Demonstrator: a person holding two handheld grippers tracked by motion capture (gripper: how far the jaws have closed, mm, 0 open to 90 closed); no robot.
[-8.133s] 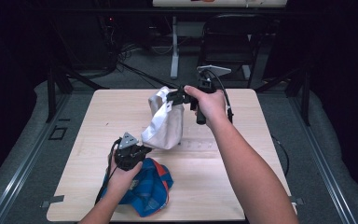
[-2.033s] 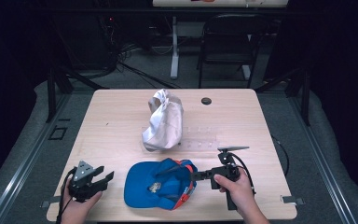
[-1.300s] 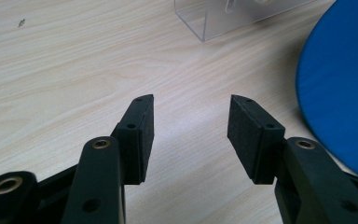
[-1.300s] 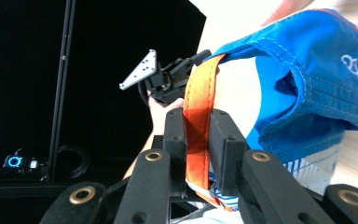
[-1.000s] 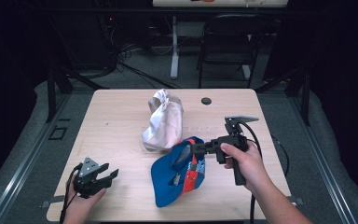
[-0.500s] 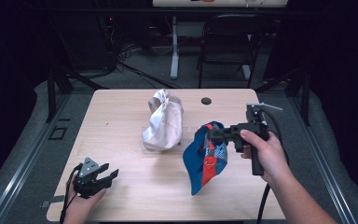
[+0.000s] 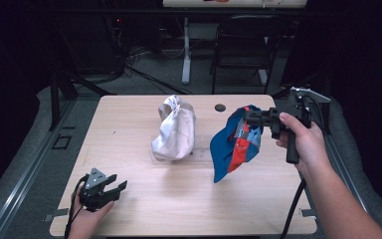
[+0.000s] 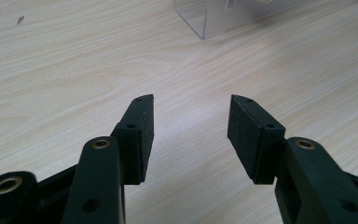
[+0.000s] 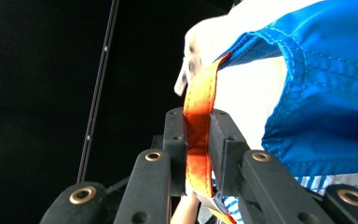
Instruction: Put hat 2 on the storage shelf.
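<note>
Overhead, a wooden table [image 7: 179, 199] holds a white cap [image 7: 175, 128] on a clear stand [image 8: 223, 16]. Right of it, a blue cap [image 7: 236, 142] dangles above the table, its orange strap [image 9: 198, 140] clamped in the right gripper [image 7: 251, 117]. That thin strap could slip, dropping the cap. The right hand [image 7: 298, 142] is raised, gripper level. The left gripper [image 7: 112, 189] rests low, jaws apart, empty.

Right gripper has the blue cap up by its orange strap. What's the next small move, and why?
Probably carry the blue cap sideways toward the white cap and lower it there. The right gripper is clamped on the orange strap, and the cap dangles above the table, so it needs setting down. The left gripper rests open at the near edge, holding nothing.
</note>
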